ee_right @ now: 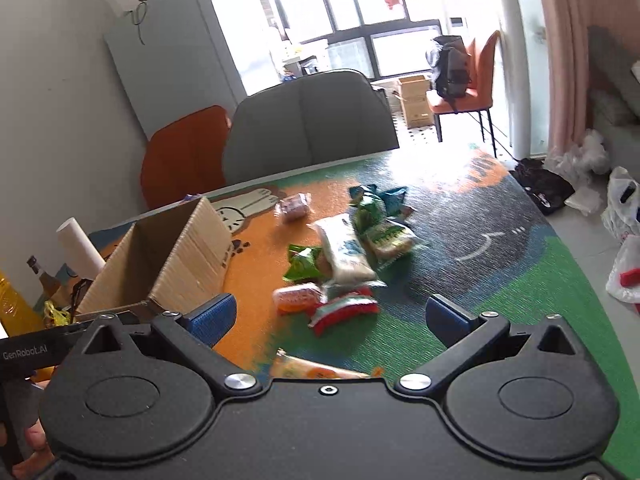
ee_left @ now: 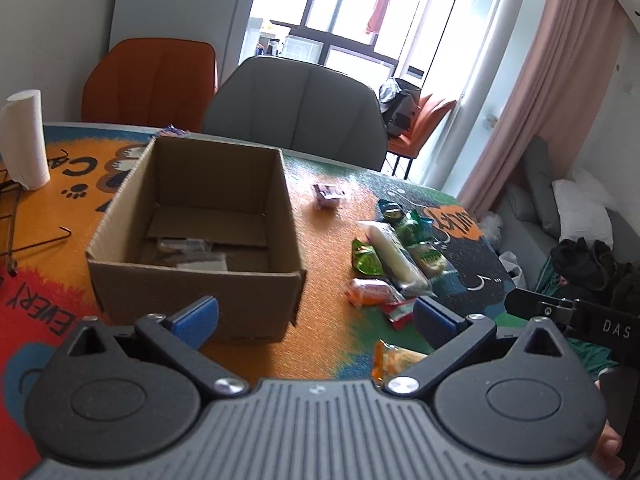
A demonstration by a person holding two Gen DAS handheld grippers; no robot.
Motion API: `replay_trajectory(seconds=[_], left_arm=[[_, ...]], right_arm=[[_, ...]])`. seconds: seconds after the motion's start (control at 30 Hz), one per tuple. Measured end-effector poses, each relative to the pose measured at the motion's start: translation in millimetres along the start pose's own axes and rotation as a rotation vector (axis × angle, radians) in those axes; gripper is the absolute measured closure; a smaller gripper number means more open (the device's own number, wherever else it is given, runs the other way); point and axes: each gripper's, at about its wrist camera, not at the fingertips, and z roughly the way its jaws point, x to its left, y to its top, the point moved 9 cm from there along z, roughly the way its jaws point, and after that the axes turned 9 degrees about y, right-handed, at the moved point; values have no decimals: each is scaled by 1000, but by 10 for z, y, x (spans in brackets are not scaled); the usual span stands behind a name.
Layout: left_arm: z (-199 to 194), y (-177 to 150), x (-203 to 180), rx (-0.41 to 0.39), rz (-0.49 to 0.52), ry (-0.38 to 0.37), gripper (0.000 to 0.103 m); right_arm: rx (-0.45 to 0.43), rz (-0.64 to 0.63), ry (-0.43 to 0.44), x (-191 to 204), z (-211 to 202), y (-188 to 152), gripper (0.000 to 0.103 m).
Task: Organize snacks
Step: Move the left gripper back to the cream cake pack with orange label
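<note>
An open cardboard box (ee_left: 200, 280) (ee_right: 188, 256) stands on the colourful mat, with a few flat packets (ee_left: 192, 254) on its bottom. To its right lies a heap of snacks: a long white packet (ee_left: 394, 256) (ee_right: 344, 252), green packets (ee_left: 366, 260) (ee_right: 306, 264), a pink-orange packet (ee_left: 368, 290) (ee_right: 298, 296), a red-green packet (ee_right: 346, 310) and a small purple one (ee_left: 328, 194) (ee_right: 294, 206). An orange packet (ee_left: 394, 360) (ee_right: 316, 370) lies just under both grippers. My left gripper (ee_left: 316, 318) is open near the box's front corner. My right gripper (ee_right: 330, 318) is open above the near snacks.
A paper towel roll (ee_left: 26, 140) (ee_right: 80, 246) stands left of the box, by a wire rack (ee_left: 12, 220). Bottles (ee_right: 16, 300) stand at the left. A grey chair (ee_left: 300, 108) and an orange chair (ee_left: 152, 80) face the table's far edge. The table edge curves off at the right.
</note>
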Motion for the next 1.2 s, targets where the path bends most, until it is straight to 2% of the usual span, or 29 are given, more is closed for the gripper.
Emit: replay_trajectory(seconds=[0.23, 0.5, 0.67, 0.87, 1.0, 1.2], left_arm=[[107, -163, -118, 40, 2, -13, 0], [262, -302, -304, 70, 3, -49, 2], [332, -400, -446, 77, 18, -62, 3], [460, -504, -595, 102, 30, -56, 10], [547, -570, -611, 125, 29, -30, 19], [614, -635, -568, 142, 17, -1, 21]], right_arm=[[4, 47, -29, -271, -71, -131, 0], [19, 44, -38, -410, -10, -287, 1], [36, 28, -53, -481, 41, -371, 20], [59, 26, -95, -654, 114, -454, 34], [91, 7, -137, -755, 229, -528, 39], [154, -43, -147, -741, 392, -687, 40]])
